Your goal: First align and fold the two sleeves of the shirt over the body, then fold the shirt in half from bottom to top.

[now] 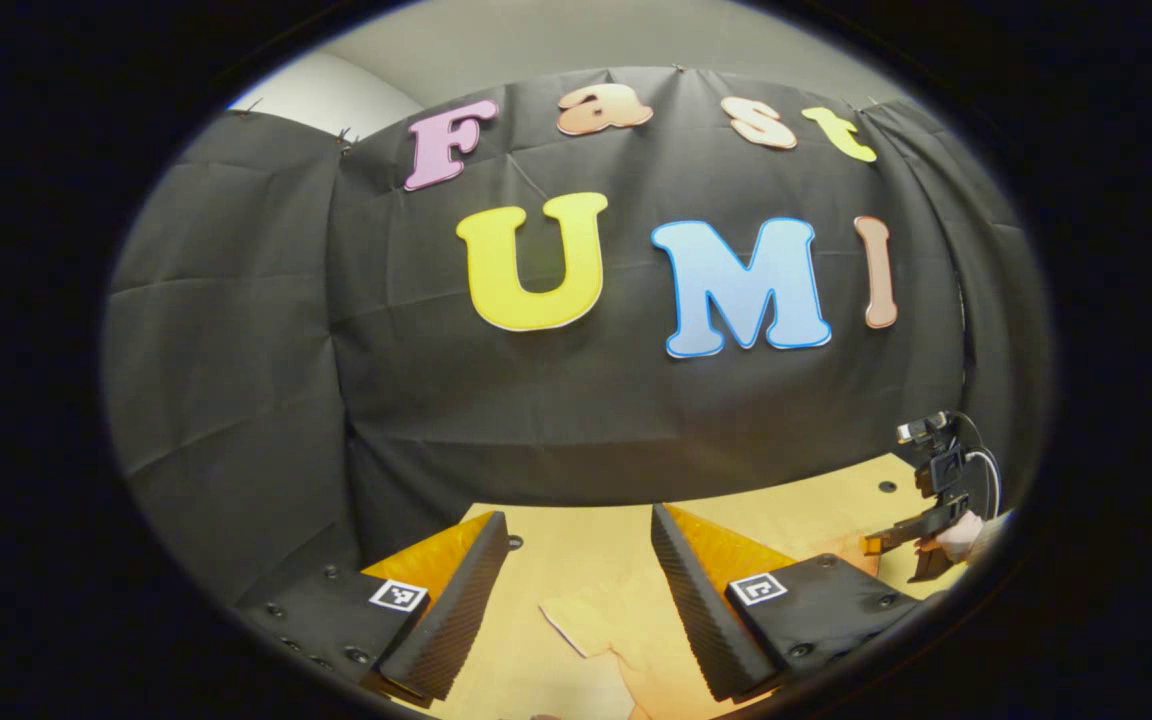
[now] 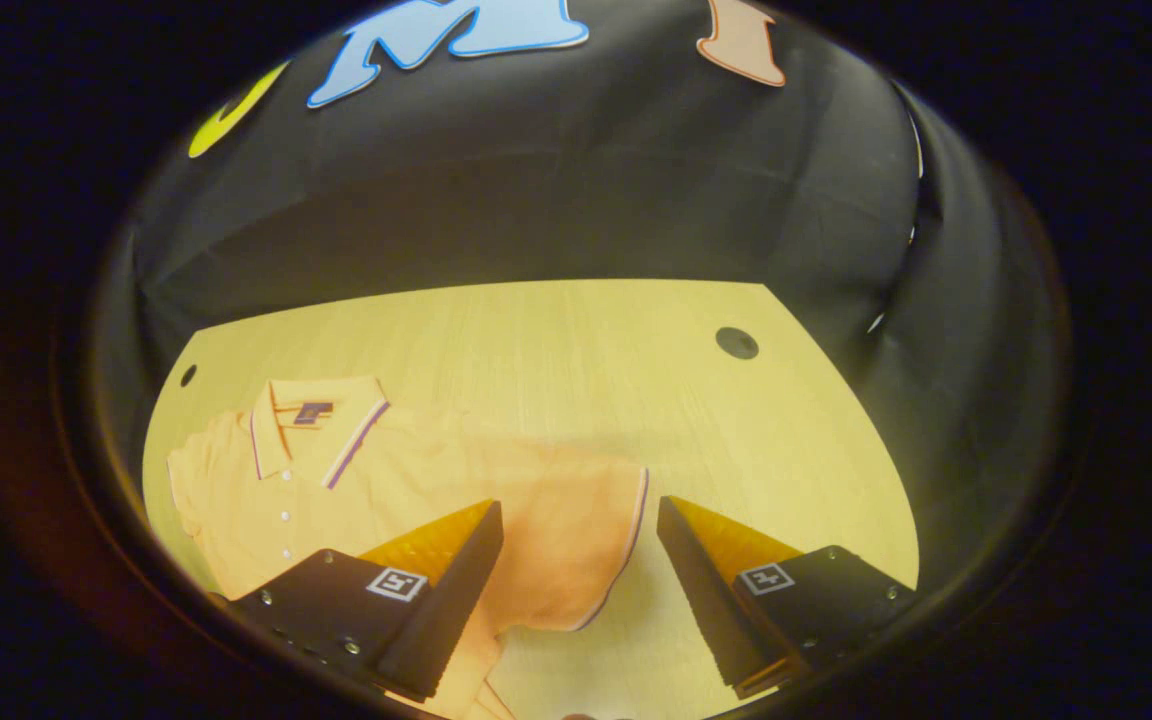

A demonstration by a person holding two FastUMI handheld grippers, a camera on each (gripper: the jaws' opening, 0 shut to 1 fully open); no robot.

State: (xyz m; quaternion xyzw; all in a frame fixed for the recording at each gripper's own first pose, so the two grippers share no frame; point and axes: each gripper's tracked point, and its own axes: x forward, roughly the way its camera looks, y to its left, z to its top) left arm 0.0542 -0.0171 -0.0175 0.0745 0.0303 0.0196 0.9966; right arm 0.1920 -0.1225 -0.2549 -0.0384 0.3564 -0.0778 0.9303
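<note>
Shirt (image 2: 416, 480): soft matt knit cloth, striped trim on collar and sleeve hem, small glossy buttons. Table (image 2: 556, 350): smooth pale wood-grain top, low sheen. Booth wall (image 1: 556, 400): matt black woven cloth, creased

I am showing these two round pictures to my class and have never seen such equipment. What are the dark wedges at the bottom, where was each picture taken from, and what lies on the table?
No robot here: a person holds a two-finger gripper in each hand, and a camera rides on each one, looking forward along its fingers. The wedges are those fingers.

The left gripper view shows the left gripper, jaws apart, nothing between them. Far right in it is the other gripper, with the hand holding it.

The right gripper view shows the right gripper, also open and holding nothing. Below it an orange polo shirt lies flat on the wooden table, collar away from the camera, one sleeve spread between the fingers.

No folding has started.
</note>
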